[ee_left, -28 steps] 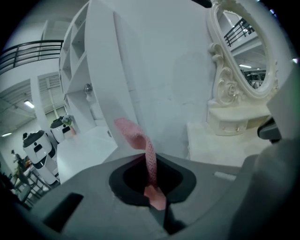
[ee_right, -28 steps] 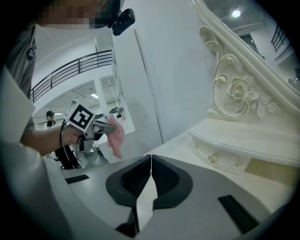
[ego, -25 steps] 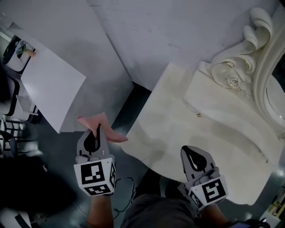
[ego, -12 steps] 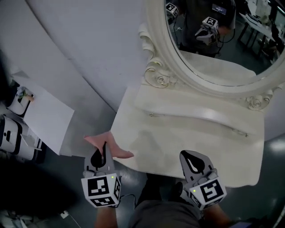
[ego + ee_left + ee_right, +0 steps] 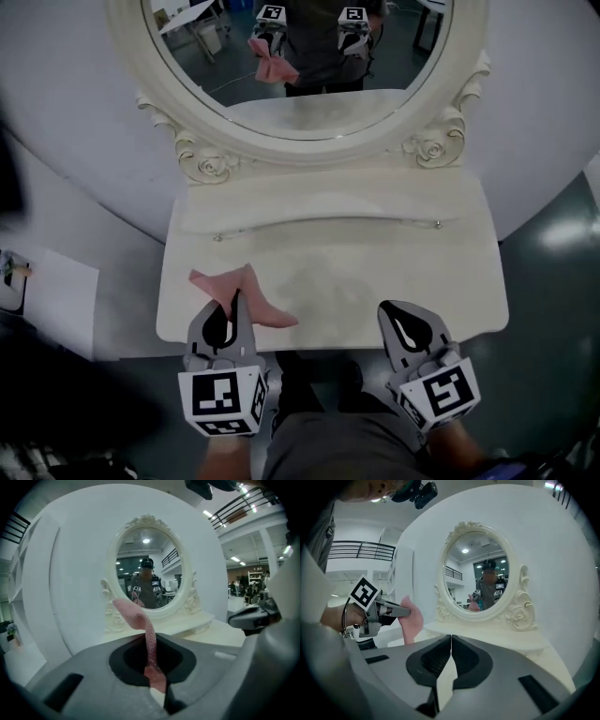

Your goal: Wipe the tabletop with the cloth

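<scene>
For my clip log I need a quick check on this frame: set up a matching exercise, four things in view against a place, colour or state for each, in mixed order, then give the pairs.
Things:
1. left hand-held gripper
2. right hand-held gripper
3. cloth
4. mirror

Descriptions:
A. oval, standing at the back of the tabletop
B. shut, with nothing between its jaws
C. pink, pinched between two jaws
D. shut on the cloth

Pairs: 1-D, 2-B, 3-C, 4-A.
</scene>
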Demonstrator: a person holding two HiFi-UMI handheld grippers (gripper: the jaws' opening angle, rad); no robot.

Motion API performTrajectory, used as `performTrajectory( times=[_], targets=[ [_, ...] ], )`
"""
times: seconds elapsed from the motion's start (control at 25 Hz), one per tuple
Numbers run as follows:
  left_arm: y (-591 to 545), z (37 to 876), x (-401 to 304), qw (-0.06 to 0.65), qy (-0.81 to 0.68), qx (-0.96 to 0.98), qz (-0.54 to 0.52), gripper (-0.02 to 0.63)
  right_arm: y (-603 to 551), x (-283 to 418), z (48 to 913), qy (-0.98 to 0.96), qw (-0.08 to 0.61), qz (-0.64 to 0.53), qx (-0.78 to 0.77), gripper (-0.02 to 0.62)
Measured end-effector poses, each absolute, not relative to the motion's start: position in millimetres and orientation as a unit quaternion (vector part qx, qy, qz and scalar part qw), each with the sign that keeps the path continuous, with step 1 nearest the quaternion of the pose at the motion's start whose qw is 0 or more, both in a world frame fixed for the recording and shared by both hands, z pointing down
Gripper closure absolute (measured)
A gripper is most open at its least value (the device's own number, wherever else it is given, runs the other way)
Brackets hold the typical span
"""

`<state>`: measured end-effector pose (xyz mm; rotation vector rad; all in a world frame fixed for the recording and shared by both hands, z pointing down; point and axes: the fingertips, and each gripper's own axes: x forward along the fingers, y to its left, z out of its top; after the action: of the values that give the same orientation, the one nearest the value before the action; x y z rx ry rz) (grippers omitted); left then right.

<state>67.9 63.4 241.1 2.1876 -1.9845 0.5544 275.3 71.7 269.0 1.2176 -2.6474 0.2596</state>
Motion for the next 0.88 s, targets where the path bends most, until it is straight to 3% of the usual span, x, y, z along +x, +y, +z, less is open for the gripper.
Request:
performTrajectory(
  times=[0.32, 0.88],
  targets=[
    [46.5, 258.3, 151.6, 0.085, -0.605, 0.773, 0.173, 0.586, 74.5, 336.0, 288.5, -0.875, 0.117, 0.115, 0.455, 0.58],
    [60.5, 411.0, 166.8, 0.16, -0.568, 0.769, 0.246, 0.586, 91.6, 334.3, 377.8, -0.862, 0.191, 0.181, 0.432, 0.58]
  ],
)
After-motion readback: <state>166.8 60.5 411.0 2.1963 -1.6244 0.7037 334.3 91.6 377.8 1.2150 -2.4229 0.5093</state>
